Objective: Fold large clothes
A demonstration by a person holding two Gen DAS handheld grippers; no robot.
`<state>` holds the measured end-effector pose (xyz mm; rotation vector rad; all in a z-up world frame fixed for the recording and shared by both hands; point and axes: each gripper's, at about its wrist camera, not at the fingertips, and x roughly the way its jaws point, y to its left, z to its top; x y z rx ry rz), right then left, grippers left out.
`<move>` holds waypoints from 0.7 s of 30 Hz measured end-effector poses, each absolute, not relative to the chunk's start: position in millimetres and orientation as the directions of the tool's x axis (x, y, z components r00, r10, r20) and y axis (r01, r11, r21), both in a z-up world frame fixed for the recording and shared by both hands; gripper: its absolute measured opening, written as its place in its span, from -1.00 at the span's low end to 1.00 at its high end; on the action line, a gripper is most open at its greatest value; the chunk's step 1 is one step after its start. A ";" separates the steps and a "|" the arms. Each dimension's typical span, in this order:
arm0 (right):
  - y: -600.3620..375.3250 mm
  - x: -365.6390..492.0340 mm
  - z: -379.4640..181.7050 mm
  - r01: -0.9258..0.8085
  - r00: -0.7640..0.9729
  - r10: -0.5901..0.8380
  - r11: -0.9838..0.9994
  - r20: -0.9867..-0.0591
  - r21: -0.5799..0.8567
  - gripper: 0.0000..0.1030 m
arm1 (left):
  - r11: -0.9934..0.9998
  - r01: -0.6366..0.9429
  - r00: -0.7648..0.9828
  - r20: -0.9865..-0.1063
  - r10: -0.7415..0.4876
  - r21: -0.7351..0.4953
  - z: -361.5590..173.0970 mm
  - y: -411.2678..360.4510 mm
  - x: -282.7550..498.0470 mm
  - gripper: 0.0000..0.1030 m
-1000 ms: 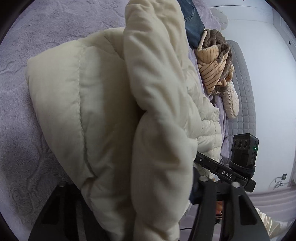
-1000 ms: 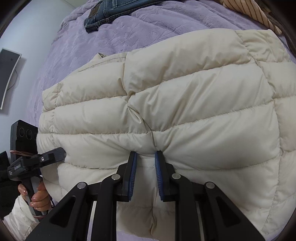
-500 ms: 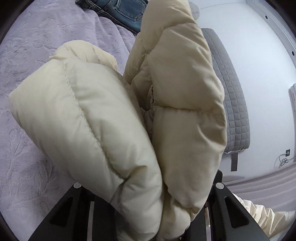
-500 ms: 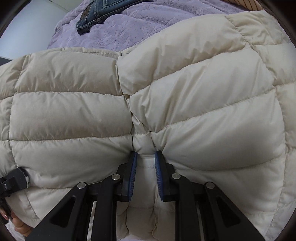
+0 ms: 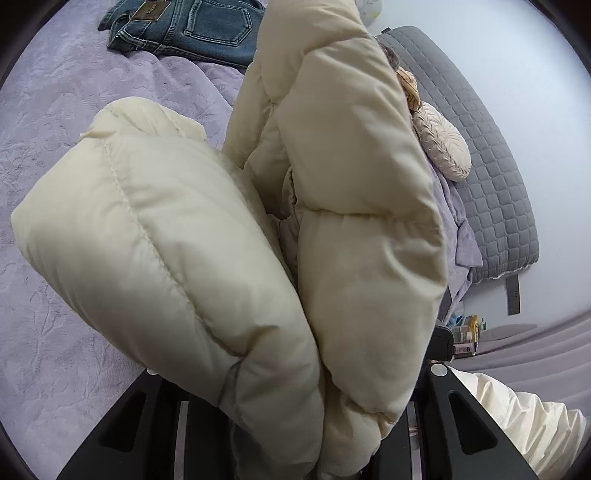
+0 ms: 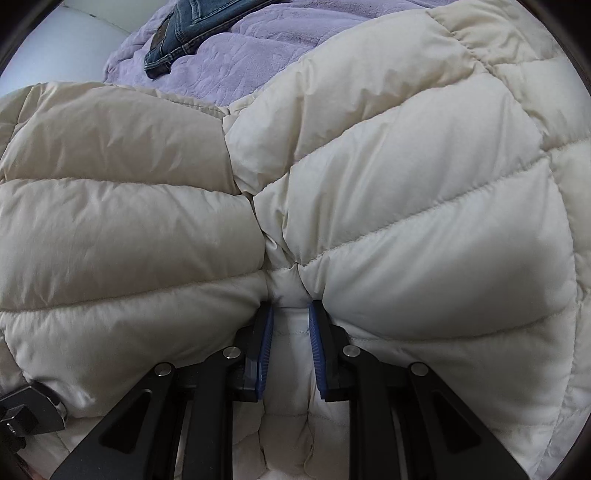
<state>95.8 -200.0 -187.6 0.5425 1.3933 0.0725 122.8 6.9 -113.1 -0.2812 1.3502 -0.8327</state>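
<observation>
Above the lavender bedspread, a cream quilted puffer jacket is being held up by both grippers. In the left wrist view, two thick folds of the jacket are bulging forward between the black arms of the left gripper; the padding is hiding the fingertips, so the gap of the jaws cannot be told, though the fabric is sitting between the two arms. In the right wrist view, the right gripper is pinching a narrow ridge of the jacket between its blue pads, the jaws standing narrow with the cloth gathered into creases radiating from the grip. The quilted panels are swelling to either side of that pinch and filling most of the view. A pair of blue jeans is lying on the bedspread beyond the jacket, well apart from it. A grey quilted headboard is standing at the right of the left wrist view, with a pale ribbed cushion lying beside it.
</observation>
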 end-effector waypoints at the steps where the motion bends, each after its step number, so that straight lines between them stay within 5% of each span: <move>1: -201.8 95.8 -188.4 0.264 0.194 0.371 0.871 -0.908 0.413 -0.57 | 0.698 0.368 -0.003 -0.751 -0.660 -0.614 -111.1 4.9 120.3 -0.37; 15: -229.0 101.4 -197.6 0.295 0.126 0.555 0.770 -0.822 0.566 -0.57 | 0.798 0.393 0.060 -0.853 -0.519 -0.457 -90.0 -26.2 104.3 -0.37; 21: -259.4 101.7 -143.8 0.221 0.167 0.557 0.783 -0.814 0.581 -0.51 | 0.836 0.368 0.068 -0.885 -0.461 -0.408 -92.1 -35.3 104.3 -0.37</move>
